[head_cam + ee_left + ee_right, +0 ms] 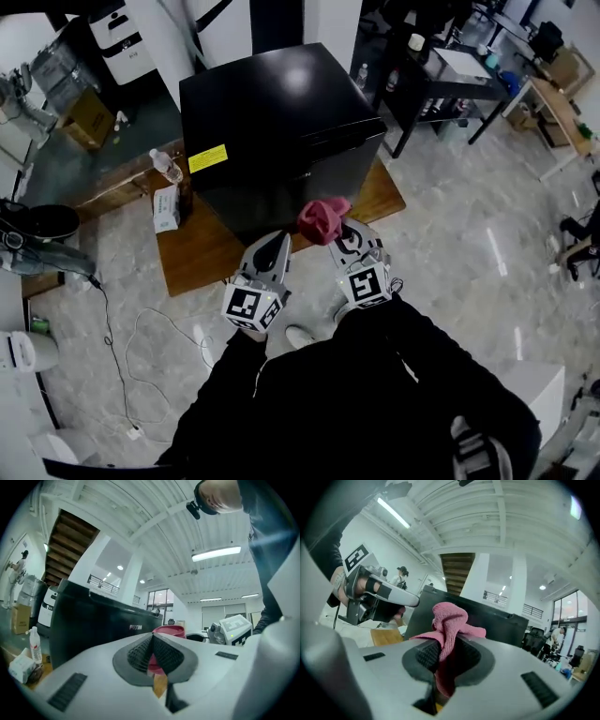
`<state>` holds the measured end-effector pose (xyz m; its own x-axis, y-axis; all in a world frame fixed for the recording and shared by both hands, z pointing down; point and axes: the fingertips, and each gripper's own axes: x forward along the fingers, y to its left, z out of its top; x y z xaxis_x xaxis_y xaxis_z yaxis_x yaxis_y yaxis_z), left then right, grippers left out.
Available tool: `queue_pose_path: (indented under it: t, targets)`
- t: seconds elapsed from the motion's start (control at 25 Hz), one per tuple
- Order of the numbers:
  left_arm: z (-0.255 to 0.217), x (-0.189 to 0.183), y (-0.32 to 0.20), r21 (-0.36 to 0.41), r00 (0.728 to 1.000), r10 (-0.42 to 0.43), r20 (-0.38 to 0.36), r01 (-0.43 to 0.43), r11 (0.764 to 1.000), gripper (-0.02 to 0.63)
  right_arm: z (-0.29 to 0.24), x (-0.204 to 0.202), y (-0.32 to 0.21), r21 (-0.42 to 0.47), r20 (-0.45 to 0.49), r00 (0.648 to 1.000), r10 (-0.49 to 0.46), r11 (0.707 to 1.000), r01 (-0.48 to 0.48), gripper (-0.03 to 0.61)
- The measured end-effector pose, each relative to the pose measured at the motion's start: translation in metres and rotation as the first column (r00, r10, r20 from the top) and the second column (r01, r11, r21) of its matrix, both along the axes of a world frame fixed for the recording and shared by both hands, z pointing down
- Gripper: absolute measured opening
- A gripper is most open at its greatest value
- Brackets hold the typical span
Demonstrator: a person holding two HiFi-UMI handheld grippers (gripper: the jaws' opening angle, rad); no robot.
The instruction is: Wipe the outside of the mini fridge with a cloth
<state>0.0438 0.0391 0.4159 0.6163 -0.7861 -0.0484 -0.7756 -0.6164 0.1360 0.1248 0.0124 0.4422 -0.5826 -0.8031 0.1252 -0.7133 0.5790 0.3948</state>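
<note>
The black mini fridge (281, 122) stands on a low wooden board (192, 258) just ahead of me. My right gripper (337, 234) is shut on a pink cloth (323, 217), which bunches up above its jaws close to the fridge's front lower edge. In the right gripper view the cloth (449, 620) is pinched between the pads, with the fridge (497, 616) behind it. My left gripper (278, 242) hovers beside it on the left, shut with nothing in it. In the left gripper view its pads (140, 651) meet, and the cloth (169, 630) and fridge (93, 620) lie beyond.
A water bottle (167, 166) and a small tissue box (166, 208) sit on the board left of the fridge. Cables (141, 337) trail over the marble floor at left. Desks (469, 70) and chairs stand at the back right, cardboard boxes (89, 117) at the back left.
</note>
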Motion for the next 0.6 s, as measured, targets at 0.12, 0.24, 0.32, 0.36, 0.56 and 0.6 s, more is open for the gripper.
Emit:
queue_pose_path:
  t: [0.12, 0.24, 0.32, 0.36, 0.56, 0.6]
  targets:
    - [-0.033, 0.03, -0.007, 0.046, 0.999, 0.049, 0.017, -0.05, 0.998, 0.005, -0.042, 0.033, -0.011, 0.055, 0.049, 0.997, 0.065, 0.996, -0.068, 0.054]
    - [-0.047, 0.053, -0.021, 0.071, 0.997, 0.073, 0.037, -0.076, 0.995, 0.005, -0.063, 0.056, -0.034, 0.083, 0.078, 0.992, 0.097, 0.991, -0.103, 0.054]
    - [-0.05, 0.063, -0.03, 0.069, 0.997, 0.069, 0.043, -0.072, 0.995, 0.005, -0.067, 0.063, -0.051, 0.086, 0.085, 0.993, 0.086, 0.992, -0.093, 0.054]
    - [-0.05, 0.069, -0.032, 0.063, 0.997, 0.068, 0.046, -0.071, 0.996, 0.005, -0.068, 0.067, -0.056, 0.078, 0.09, 0.993, 0.079, 0.993, -0.086, 0.054]
    - [-0.054, 0.106, -0.051, 0.082, 0.995, 0.08, 0.065, -0.086, 0.993, 0.005, -0.072, 0.096, -0.088, 0.085, 0.094, 0.992, 0.081, 0.992, -0.089, 0.054]
    - [-0.052, 0.112, -0.059, 0.083, 0.995, 0.074, 0.066, -0.079, 0.993, 0.005, -0.07, 0.098, -0.1, 0.101, 0.078, 0.994, 0.079, 0.991, -0.087, 0.054]
